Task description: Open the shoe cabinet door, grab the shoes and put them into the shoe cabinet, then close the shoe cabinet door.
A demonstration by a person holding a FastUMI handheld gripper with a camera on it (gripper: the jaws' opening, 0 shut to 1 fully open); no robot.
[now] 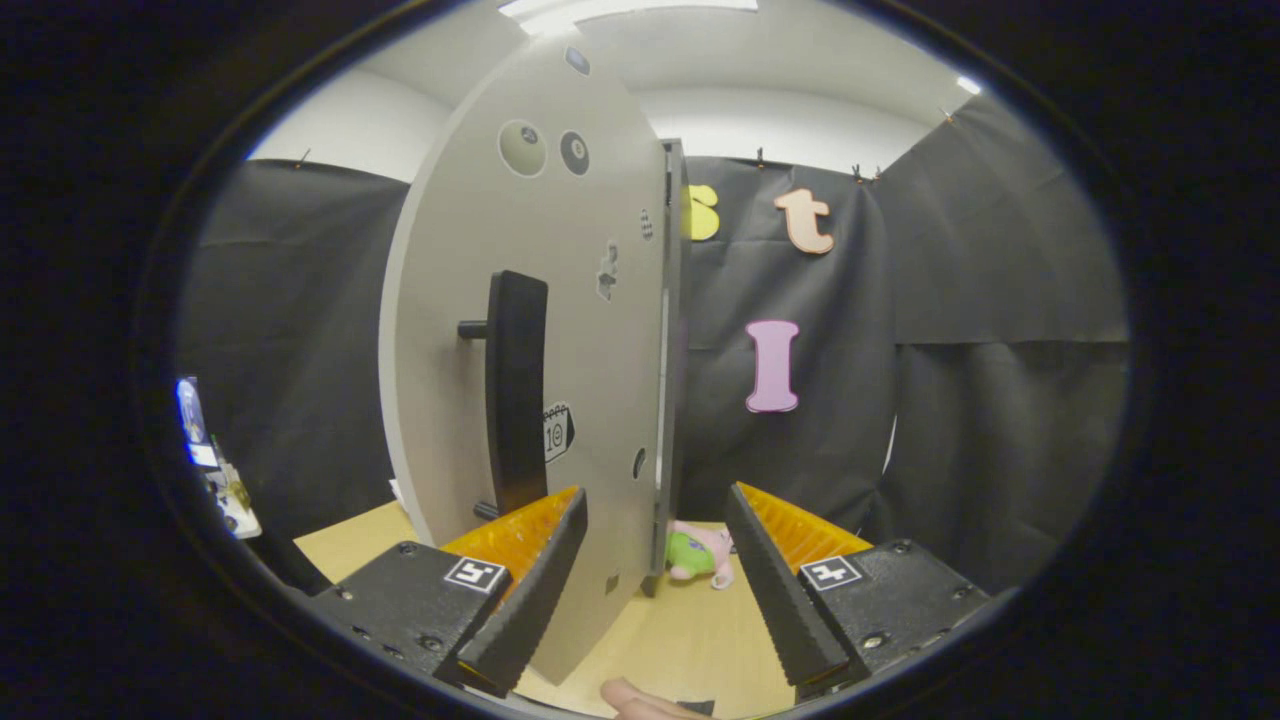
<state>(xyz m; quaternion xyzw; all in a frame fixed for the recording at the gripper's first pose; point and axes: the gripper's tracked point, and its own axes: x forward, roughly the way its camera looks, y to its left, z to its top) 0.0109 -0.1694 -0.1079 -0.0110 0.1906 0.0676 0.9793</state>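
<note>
Pale grey cabinet door (560, 330) stands edge-on just ahead of the gripper (655, 545).

The fingers are spread wide and hold nothing, and the door's free edge runs upright between them; its dark vertical handle (516, 390) sits just above the left finger. A pink-and-green shoe (700, 555) lies on the wooden floor (680, 640) beyond the door's edge.
</note>
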